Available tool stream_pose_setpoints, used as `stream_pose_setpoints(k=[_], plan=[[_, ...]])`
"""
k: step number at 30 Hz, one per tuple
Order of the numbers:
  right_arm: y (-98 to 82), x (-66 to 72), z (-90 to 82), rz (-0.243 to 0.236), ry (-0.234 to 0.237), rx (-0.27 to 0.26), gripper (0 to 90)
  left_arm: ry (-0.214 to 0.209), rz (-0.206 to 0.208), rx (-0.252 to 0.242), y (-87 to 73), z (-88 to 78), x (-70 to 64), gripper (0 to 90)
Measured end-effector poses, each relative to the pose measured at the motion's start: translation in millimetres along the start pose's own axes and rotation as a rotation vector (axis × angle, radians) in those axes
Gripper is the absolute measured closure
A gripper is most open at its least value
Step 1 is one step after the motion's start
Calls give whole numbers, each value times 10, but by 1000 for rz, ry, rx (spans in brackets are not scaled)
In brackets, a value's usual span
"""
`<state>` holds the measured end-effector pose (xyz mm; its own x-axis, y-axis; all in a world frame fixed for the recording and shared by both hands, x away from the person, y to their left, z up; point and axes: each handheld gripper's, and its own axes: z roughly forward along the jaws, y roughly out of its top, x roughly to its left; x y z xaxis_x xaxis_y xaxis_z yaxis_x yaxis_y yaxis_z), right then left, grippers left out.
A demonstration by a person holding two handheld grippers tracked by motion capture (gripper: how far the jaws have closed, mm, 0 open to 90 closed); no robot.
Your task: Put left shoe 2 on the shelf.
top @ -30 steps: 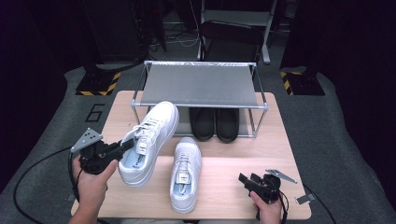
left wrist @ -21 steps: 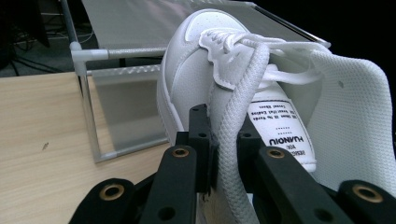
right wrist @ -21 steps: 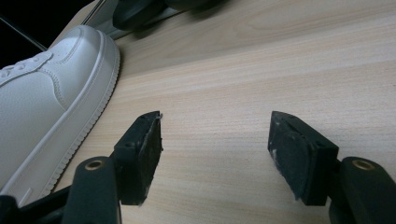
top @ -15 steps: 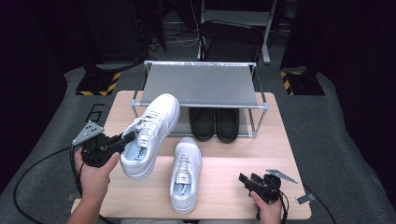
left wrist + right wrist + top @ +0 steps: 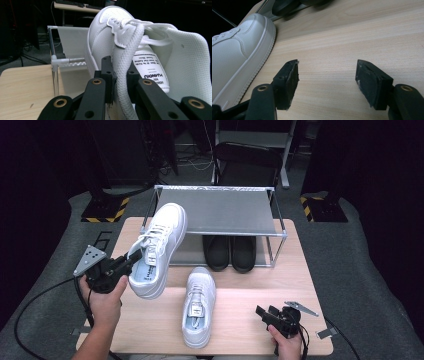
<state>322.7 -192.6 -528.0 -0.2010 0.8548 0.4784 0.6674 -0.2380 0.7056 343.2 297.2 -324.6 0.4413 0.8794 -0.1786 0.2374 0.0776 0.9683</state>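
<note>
White sneaker raised clear of the table beside a two-tier shoe rack.

The left gripper (image 5: 131, 260) clamps the collar edge of the lifted white sneaker (image 5: 157, 249), toe toward the shoe rack (image 5: 216, 210), whose upper shelf lies bare. A second white sneaker (image 5: 198, 305) rests on the wooden table (image 5: 240, 320); black shoes (image 5: 231, 253) occupy the lower tier. The right gripper (image 5: 262, 313), jaws wide apart and empty, hovers near the table's front edge.

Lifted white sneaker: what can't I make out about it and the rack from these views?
- Lifted white sneaker: sole hidden, high view, faces away.
- Its heel: left gripper view, cut off by the bottom edge behind the left gripper.
- Black shoes: toes hidden under the rack shelf.
</note>
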Motion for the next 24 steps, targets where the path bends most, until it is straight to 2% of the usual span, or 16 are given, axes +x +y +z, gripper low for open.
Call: stream_pose_setpoints(k=[5, 14, 24], plan=[[-1, -1, 0, -2, -1, -1, 349, -2, -13, -25, 71, 85, 26, 822], [5, -4, -10, 4, 3, -7, 349, 11, -6, -59, 257, 335, -5, 822], [6, -25, -8, 1, 12, -14, 348, 11, 49, -80, 548, 614, -97, 822]])
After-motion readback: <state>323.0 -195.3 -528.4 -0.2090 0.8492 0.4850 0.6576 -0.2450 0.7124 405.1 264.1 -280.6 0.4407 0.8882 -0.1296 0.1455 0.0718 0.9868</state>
